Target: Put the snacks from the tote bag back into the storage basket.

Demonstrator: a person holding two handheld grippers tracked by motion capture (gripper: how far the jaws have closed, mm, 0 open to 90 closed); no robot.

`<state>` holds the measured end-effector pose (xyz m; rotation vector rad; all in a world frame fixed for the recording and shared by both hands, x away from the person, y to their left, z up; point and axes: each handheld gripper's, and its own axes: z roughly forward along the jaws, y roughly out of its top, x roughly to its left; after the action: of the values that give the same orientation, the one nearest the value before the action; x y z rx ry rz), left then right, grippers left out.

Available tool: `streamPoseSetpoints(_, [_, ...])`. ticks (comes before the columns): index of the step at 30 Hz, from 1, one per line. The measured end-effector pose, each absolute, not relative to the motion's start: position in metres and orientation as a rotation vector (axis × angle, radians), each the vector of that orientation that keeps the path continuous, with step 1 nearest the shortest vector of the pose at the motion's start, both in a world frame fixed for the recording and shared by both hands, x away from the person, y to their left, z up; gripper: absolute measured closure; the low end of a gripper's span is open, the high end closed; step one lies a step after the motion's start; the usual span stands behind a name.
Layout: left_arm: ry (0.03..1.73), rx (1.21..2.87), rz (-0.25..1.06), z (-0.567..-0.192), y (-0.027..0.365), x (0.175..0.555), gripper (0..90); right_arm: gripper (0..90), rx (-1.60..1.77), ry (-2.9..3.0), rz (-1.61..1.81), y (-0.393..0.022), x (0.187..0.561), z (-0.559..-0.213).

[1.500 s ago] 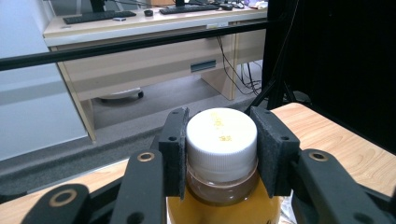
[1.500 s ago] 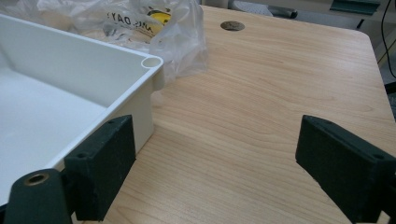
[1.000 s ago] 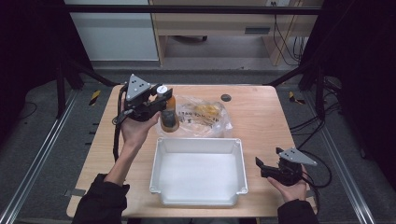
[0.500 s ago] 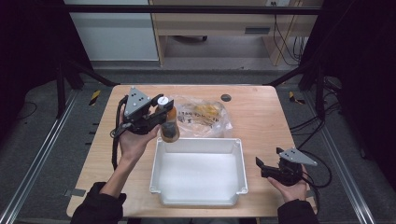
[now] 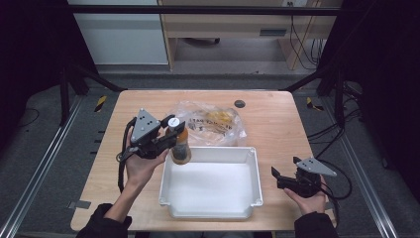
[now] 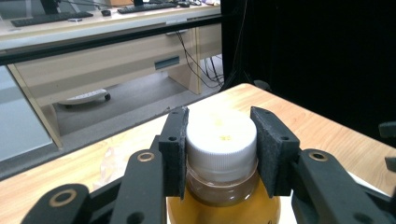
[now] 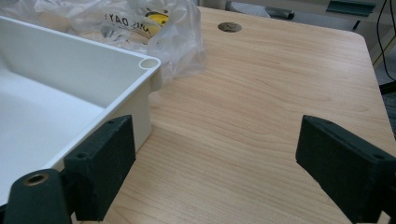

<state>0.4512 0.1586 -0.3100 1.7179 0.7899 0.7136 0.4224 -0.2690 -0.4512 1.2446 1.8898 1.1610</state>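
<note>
Orange bottle point(image 5: 180, 148) clenched in left tool point(image 5: 171, 140) over tray rim point(image 5: 208, 149) | right tool point(image 5: 275, 177) released, beside tray

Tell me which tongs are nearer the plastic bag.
Left. The left tongs hold a bottle by its cap just beside the plastic bag; the right tongs sit past the tray's far side, well away.

The bottle point(image 5: 179, 144) hangs over the tray's point(image 5: 210, 212) far-left corner; the bag point(image 5: 213, 124) lies just behind it.

Overhead forward-down view; two close finger-level views.
</note>
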Motion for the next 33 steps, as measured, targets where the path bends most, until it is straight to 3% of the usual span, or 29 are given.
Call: streamPoseSetpoints(33, [0.853, 1.81, 0.639, -0.374, 0.169, 0.433, 58.8, 12.2, 1.239, 1.896, 1.154, -0.269, 0.422, -0.451])
